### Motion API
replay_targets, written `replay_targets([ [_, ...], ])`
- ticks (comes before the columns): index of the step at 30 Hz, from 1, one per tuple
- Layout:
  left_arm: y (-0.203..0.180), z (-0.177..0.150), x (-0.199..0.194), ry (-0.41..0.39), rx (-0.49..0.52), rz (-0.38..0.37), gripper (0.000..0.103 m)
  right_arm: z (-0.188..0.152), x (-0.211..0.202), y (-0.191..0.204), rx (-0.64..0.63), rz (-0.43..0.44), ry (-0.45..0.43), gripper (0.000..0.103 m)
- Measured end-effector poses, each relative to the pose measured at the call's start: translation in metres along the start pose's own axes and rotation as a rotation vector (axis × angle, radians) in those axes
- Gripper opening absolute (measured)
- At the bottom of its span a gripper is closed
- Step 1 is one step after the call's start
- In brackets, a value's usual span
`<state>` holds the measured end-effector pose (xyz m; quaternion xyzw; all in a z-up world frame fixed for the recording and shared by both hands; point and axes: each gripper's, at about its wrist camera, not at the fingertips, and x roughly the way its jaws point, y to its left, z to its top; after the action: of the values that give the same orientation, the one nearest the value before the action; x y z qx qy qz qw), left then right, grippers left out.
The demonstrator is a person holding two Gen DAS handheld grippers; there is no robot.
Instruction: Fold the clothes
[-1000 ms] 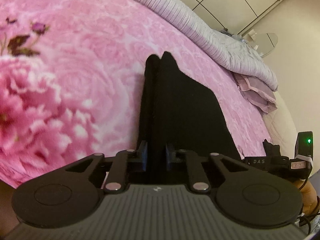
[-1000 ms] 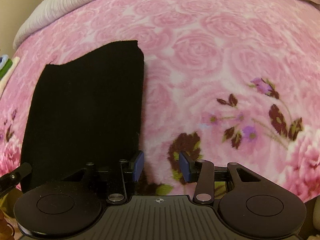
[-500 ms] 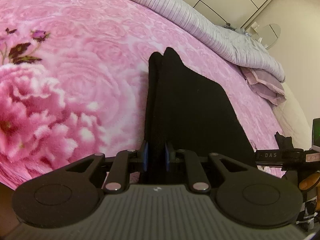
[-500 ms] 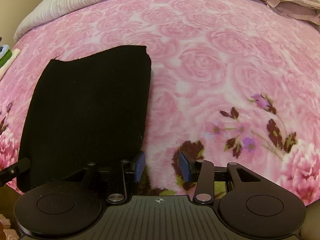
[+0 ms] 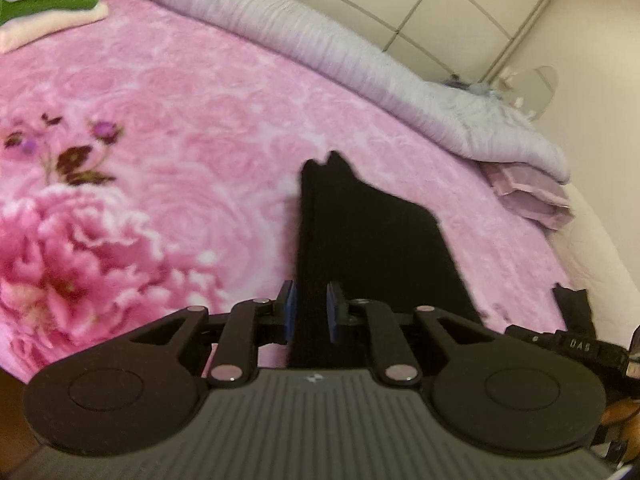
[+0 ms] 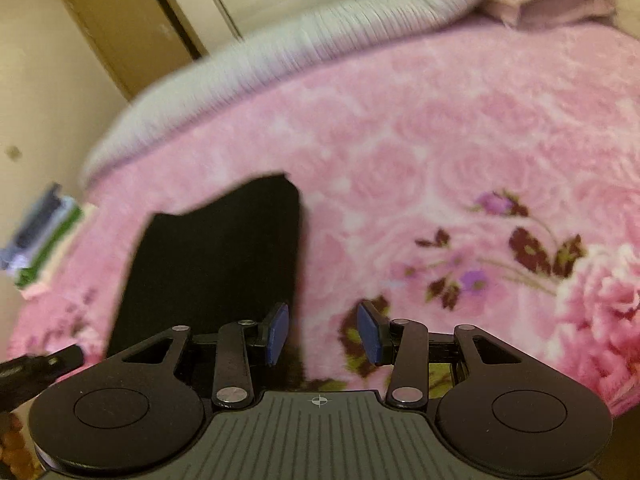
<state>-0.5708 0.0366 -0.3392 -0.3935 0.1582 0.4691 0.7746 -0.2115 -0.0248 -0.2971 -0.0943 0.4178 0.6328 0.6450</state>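
A black garment (image 5: 360, 240), already doubled into a long narrow panel, lies on the pink floral blanket (image 5: 180, 128) of the bed, with its near edge raised. The left gripper (image 5: 311, 310) has that near edge between its blue fingers (image 5: 289, 308), which are closing and pinch the cloth. The right gripper (image 6: 323, 334) hangs just beside the garment's right edge, its fingers spread apart with only blanket between them. The step in hand looks like the final fold: the held end likely needs carrying toward the far end. A stack of folded clothes (image 5: 48, 4) waits at the far corner.
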Motion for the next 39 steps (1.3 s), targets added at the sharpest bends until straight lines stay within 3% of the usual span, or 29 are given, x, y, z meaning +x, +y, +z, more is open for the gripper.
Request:
replay_targets([
  [6,-0.027,-0.022,0.022,0.055,0.130,0.016,0.011,-0.022,-0.009,0.044,-0.184,0.086,-0.025,0.042],
  [9,-0.021,-0.036,0.040,0.100,0.152,0.050,0.006,-0.039,0.017,0.057,-0.284,0.005,0.085,0.042],
  [12,-0.018,-0.039,0.039,0.100,0.145,0.057,0.003,-0.054,0.047,0.054,-0.295,-0.036,0.167,0.043],
  [17,-0.030,-0.032,0.023,0.069,0.173,0.055,0.003,-0.042,0.023,0.063,-0.317,-0.039,0.120,0.043],
  [21,-0.037,-0.022,0.012,0.021,0.175,0.022,0.003,-0.030,0.002,0.077,-0.377,-0.079,-0.002,0.042],
  [23,-0.038,-0.017,0.019,0.024,0.185,0.025,0.003,-0.023,0.003,0.078,-0.373,-0.057,-0.030,0.042],
  [27,-0.033,-0.016,0.054,0.110,0.208,0.086,0.001,-0.020,0.039,0.071,-0.348,-0.054,0.028,0.037],
  [29,-0.033,-0.016,0.061,0.117,0.228,0.095,0.001,-0.020,0.054,0.066,-0.331,-0.052,0.069,0.037],
  [31,-0.036,-0.005,0.057,0.100,0.240,0.090,0.001,-0.008,0.048,0.071,-0.337,-0.058,0.080,0.037],
  [34,-0.041,0.012,0.052,0.071,0.257,0.084,0.002,0.019,0.040,0.072,-0.320,-0.044,0.023,0.036],
  [39,-0.048,0.057,0.082,0.029,0.273,0.083,0.003,0.066,0.082,0.063,-0.262,-0.093,-0.002,0.036],
])
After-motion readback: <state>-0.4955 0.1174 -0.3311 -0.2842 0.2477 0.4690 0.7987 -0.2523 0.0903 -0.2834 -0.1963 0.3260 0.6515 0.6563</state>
